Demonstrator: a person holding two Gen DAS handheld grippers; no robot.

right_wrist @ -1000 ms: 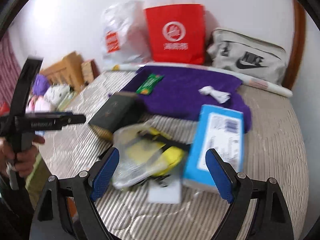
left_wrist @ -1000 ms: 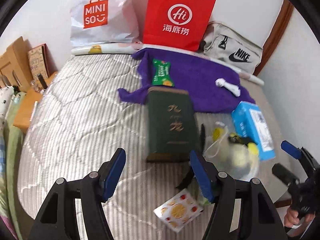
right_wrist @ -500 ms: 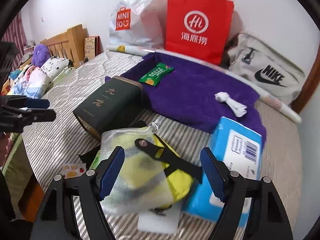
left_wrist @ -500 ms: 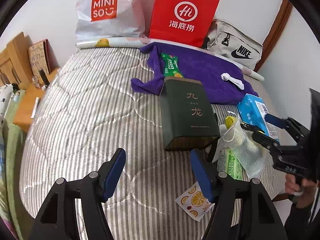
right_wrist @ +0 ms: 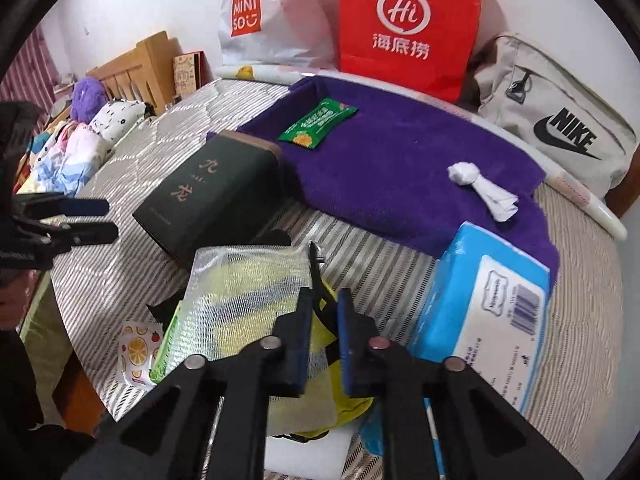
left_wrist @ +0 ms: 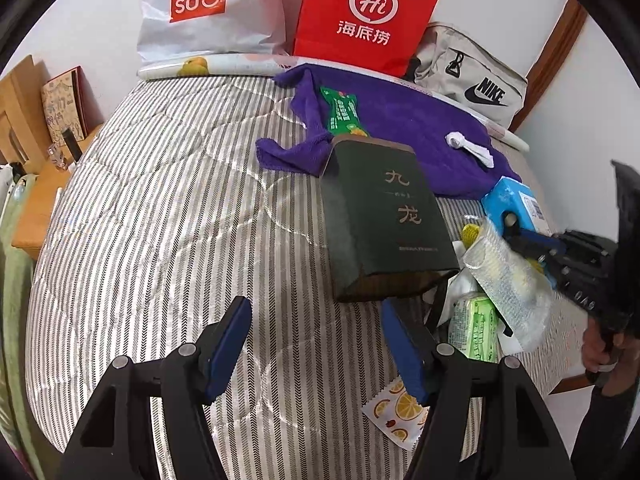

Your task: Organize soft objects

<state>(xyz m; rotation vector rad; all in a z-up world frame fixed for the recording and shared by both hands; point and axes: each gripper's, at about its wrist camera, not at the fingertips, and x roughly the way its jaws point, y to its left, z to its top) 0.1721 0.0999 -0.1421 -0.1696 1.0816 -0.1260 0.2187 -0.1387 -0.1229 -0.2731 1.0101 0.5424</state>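
My right gripper [right_wrist: 323, 312] is shut on the black strap of a clear mesh pouch [right_wrist: 256, 296] with yellow contents, lifted slightly off the bed; both also show in the left wrist view, the pouch [left_wrist: 508, 276] at right. My left gripper [left_wrist: 316, 340] is open and empty above the striped bedspread [left_wrist: 160, 220], just short of a dark green box [left_wrist: 384, 216]. A purple towel [right_wrist: 400, 160] lies behind, with a green sachet [right_wrist: 318, 123] and a white rolled cloth [right_wrist: 482, 190] on it.
A blue tissue pack [right_wrist: 492, 304] lies right of the pouch. A green packet [left_wrist: 474, 330] and an orange-print sachet [left_wrist: 400, 412] lie near the bed's front edge. A red bag [left_wrist: 364, 12], a Miniso bag [left_wrist: 200, 8] and a Nike bag [left_wrist: 472, 76] stand at the back.
My right gripper has closed on the pouch's strap and raised the pouch. The left gripper has edged forward and left, still open.
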